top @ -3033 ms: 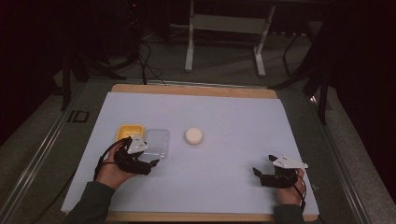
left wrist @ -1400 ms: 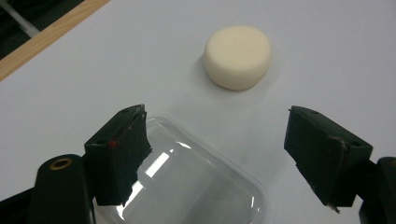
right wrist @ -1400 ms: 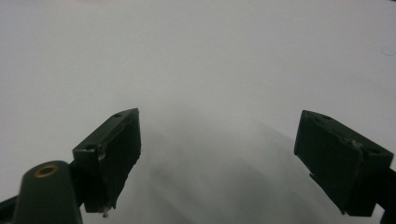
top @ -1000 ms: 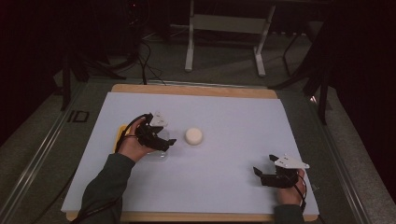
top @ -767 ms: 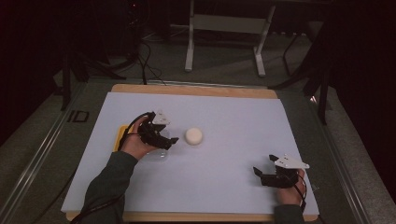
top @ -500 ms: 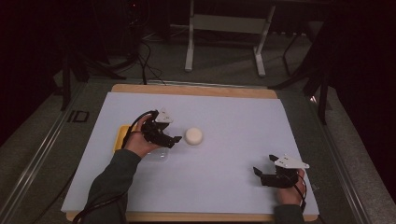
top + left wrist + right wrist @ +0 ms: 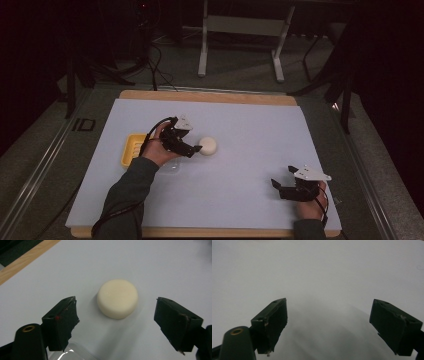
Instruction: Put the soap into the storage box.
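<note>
One pale cream puck [image 7: 117,298], round, flat-topped and smooth, lies just ahead of my left gripper [image 7: 116,322], between its wide-apart jaws, untouched. Behind that gripper a clear lid [image 7: 68,355] is cut off at the frame edge. My right gripper [image 7: 328,325] rests spread over bare white table [image 7: 324,270].

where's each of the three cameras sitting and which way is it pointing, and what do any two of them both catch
High view: above the person's side, facing forward and down on the table; both forearms, left gripper, right gripper.
Left gripper view: rides the left gripper, looking along its open jaws at the white puck, with a clear lid at the bottom edge.
Right gripper view: rides the right gripper, open jaws over bare table.
Shared: high and left gripper views both show the puck.
</note>
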Demonstrator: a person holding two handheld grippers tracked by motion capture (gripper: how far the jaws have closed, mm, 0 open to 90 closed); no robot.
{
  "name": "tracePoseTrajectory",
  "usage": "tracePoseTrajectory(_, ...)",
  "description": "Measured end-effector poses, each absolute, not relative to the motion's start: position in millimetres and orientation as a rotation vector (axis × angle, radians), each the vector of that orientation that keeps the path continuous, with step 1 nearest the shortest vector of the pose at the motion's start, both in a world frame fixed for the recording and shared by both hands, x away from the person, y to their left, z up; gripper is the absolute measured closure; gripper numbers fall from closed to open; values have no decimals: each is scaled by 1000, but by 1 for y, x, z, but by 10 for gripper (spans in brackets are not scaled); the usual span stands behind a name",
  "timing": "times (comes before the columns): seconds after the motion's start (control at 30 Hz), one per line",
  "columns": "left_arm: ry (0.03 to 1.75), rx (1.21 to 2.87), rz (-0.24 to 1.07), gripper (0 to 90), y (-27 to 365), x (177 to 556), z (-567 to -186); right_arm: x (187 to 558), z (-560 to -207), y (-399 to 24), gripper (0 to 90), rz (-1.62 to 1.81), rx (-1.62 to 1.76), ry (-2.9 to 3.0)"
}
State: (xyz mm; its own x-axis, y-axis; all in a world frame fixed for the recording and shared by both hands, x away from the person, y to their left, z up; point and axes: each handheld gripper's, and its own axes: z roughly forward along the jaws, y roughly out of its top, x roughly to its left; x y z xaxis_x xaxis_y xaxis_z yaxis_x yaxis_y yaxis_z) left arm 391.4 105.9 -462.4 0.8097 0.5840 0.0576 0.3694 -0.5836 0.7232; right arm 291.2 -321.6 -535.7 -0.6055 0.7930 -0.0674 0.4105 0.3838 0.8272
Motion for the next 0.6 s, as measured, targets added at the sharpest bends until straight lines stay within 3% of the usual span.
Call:
tracePoseTrajectory(0.3, 692, 2264, 341, 163, 97, 398, -468, 291, -536, -321, 147, 1114, 1031, 2194)
tracePoseTrajectory(0.6, 713, 2272, 315, 74, 86, 405, -477, 291, -536, -321, 148, 1115, 1031, 2194)
